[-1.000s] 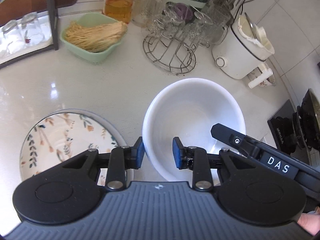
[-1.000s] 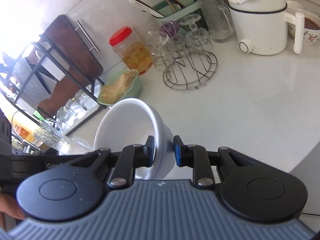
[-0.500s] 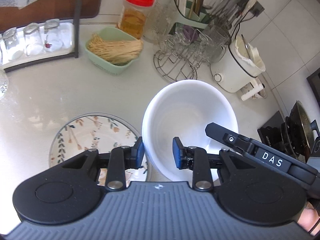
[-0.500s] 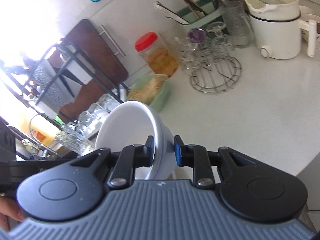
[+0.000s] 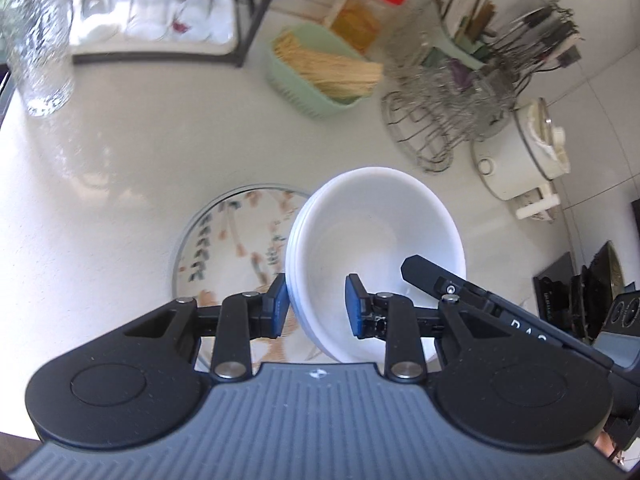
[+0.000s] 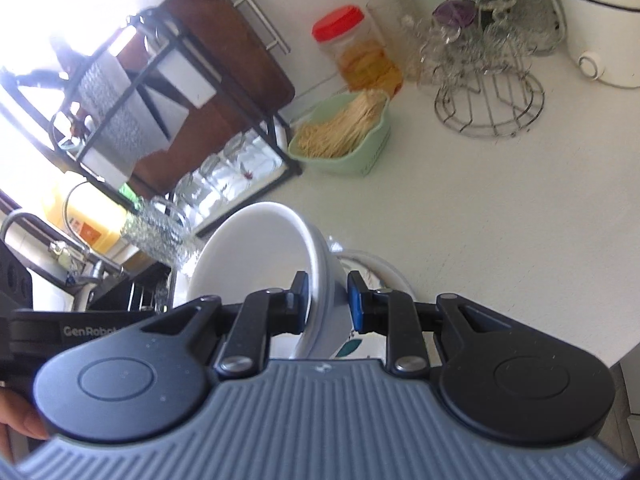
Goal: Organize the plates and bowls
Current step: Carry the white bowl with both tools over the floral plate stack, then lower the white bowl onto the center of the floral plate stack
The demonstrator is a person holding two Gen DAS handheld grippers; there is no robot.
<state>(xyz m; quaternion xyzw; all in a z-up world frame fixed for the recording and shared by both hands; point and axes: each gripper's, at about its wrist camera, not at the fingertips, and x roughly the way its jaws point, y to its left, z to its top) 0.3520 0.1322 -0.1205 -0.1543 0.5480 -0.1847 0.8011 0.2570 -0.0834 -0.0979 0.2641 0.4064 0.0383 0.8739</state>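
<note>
The white bowl [image 5: 376,240] is smooth and glossy, deep and round, with a plain rim that shows as several blurred edges on its left side in the left wrist view; whether that is a stack or motion blur I cannot tell. It hangs above the counter [image 5: 120,168], partly over a flat round plate [image 5: 236,248] with a thin grey rim and a painted pattern of leaves and sprigs in blue-green and orange. The left tongs [image 5: 316,306] are clamped on the bowl's near wall, one blue pad outside and one inside. The right tongs [image 6: 328,304] grip the wall on the opposite side in the same way, and from there the bowl shows tilted, its outside tapering to a narrow foot. The counter is pale, polished stone that mirrors the light. Well behind the bowl stand a mint-green plastic basket [image 5: 316,80] of straw-coloured sticks, a clear jar with a red lid [image 5: 368,12], a round wire rack [image 5: 436,124] hung with glassware, a cream electric pot [image 5: 520,160], and a black metal frame over a tray of upturned glasses [image 5: 152,12].
</note>
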